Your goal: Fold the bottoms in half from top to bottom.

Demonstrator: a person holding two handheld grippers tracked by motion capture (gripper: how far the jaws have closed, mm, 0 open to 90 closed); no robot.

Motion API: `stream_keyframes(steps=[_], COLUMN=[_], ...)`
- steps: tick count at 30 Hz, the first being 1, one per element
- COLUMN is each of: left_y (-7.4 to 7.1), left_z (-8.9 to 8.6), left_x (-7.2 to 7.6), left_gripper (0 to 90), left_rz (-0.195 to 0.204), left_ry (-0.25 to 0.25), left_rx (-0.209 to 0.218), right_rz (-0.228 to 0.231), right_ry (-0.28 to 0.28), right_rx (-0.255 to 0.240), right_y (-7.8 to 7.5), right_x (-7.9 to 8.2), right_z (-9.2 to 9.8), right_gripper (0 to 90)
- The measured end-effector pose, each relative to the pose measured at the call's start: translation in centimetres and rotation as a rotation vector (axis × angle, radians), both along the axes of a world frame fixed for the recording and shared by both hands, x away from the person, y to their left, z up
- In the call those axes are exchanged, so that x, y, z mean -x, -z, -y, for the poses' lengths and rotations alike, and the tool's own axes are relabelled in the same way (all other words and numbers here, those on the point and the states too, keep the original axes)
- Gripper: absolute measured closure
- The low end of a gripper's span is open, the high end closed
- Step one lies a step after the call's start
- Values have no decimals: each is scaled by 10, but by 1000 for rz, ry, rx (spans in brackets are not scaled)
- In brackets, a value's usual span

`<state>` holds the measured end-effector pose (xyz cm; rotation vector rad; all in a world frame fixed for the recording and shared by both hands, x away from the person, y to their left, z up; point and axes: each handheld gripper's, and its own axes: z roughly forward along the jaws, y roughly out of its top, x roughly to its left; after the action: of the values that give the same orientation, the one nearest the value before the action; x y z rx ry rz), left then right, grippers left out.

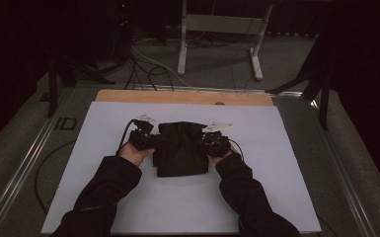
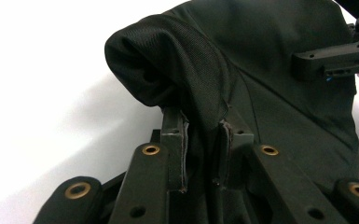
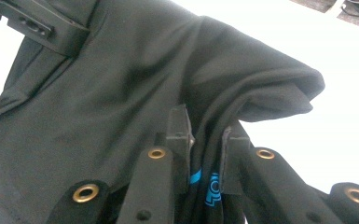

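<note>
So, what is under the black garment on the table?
Around the black garment the white sheet covers the table, and both tongs, left and right, pinch its folded edges. Whatever lies directly beneath the cloth is hidden by the fabric.

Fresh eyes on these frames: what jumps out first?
A black garment, folded into a small bundle, lies at the middle of the white table cover, stark against it. The left gripper and right gripper each clamp a bunched fold at its opposite side edges. Blue print peeks between the right jaws.
</note>
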<state>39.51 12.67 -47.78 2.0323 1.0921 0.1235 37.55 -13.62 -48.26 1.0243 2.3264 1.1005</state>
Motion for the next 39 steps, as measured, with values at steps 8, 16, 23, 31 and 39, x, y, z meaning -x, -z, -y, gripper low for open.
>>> stream_keyframes(steps=[8, 16, 23, 31, 39], left_y=[9, 20, 27, 33, 37], left_z=[0, 4, 7, 6, 7], left_x=[-8, -18, -22, -28, -31], left_gripper=[769, 767, 759, 744, 724], left_rz=[-10, -20, -2, -19, -26], left_ry=[-14, -43, -64, -79, -85], left_rx=[17, 8, -9, -13, -25], right_rz=[-11, -7, -16, -35, -33], right_ry=[19, 43, 72, 80, 84], right_rx=[-8, -8, -2, -4, 11], right_y=[5, 15, 26, 33, 36], right_x=[-8, -16, -24, -30, -34], right_z=[3, 4, 6, 11, 10], right_gripper=[781, 778, 769, 758, 747])
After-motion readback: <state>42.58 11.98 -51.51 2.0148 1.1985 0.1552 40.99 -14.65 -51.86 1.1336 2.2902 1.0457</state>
